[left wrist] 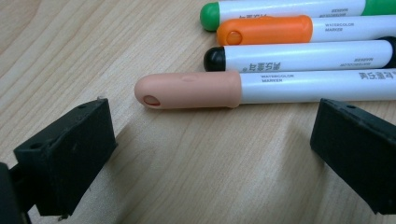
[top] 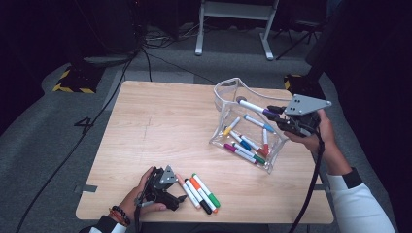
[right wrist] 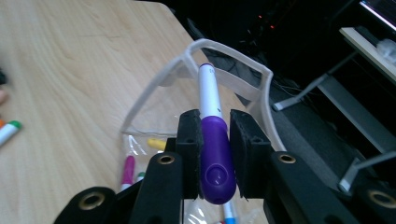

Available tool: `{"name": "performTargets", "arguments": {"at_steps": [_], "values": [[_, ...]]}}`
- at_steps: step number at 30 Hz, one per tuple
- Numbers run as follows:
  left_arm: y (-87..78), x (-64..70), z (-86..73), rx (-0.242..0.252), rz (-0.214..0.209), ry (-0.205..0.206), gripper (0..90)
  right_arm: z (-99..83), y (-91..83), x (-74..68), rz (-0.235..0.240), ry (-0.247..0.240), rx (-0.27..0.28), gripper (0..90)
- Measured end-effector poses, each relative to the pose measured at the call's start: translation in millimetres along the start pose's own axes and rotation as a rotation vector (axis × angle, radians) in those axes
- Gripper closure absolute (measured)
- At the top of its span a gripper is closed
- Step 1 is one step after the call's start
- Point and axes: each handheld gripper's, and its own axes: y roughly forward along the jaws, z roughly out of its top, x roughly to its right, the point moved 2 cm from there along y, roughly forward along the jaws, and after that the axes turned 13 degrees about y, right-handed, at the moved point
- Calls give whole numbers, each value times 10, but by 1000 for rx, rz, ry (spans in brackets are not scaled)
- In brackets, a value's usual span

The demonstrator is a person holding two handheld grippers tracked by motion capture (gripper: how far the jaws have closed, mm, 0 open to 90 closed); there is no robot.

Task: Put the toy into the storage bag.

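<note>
Right tongs [right wrist: 215,154] clamp a purple-capped marker [right wrist: 214,140] by its cap, white barrel pointing over the open mouth of a clear pouch [top: 228,92] near the counter's [top: 155,121] right edge. Several markers lie inside the pouch. Left tongs [left wrist: 210,154] rest on the counter by its near edge, jaws spread wide w/ nothing between. Just beyond them lie 4 markers side by side: peach-capped marker [left wrist: 191,90] nearest, then black [left wrist: 215,59], orange [left wrist: 264,31], green [left wrist: 210,16].
</note>
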Motion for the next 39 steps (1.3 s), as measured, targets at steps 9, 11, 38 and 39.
{"name": "performTargets", "arguments": {"at_steps": [9,11,38,39], "values": [[2,-2,1,1,1,-1,1,-87,317,274,-43,68,-82,750],[2,-2,1,1,1,0,1,-117,391,320,-35,95,-103,750],[1,-2,1,0,0,0,1,-325,728,336,117,241,-468,668],[2,-2,1,1,0,0,1,-321,717,338,116,239,-464,656]]}}
